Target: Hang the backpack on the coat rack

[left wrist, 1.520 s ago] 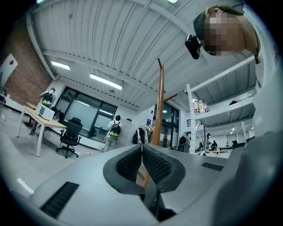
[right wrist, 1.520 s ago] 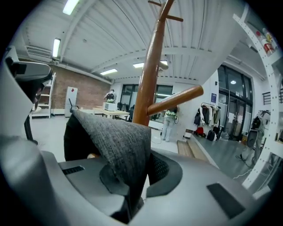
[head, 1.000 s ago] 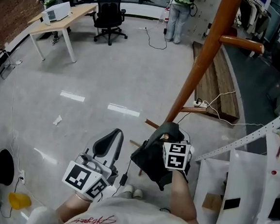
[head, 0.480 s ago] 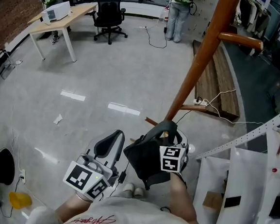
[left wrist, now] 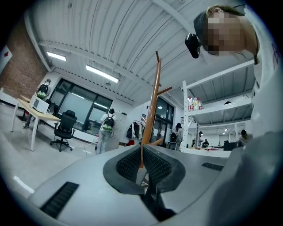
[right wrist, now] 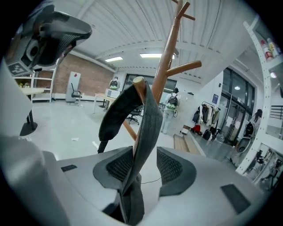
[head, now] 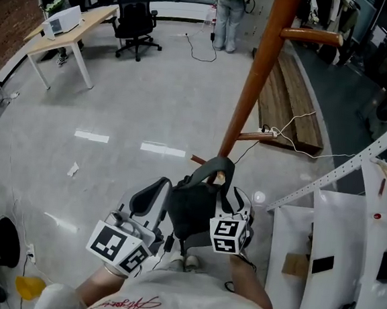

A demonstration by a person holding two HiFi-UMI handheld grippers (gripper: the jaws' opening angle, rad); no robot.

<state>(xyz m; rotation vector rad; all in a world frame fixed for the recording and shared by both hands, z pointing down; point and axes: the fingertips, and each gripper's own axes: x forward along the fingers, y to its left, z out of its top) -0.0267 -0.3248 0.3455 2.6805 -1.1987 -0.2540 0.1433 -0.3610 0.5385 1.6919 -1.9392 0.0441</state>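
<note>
Backpack strap (right wrist: 148, 114) between opening right claw (right wrist: 145, 167)

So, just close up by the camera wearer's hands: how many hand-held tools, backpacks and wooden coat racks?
2 tools: left tool; right tool, jaws opening with the backpack's strap between them
1 backpack
1 coat rack
Total: 4

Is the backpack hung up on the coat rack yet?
Nearly. Done: the strap of the backpack looks looped over a low peg of the coat rack. In hand: the right gripper is opening its jaws, with the strap between them. Left: draw that gripper away so the backpack hangs alone. The left gripper is shut and holds nothing.
</note>
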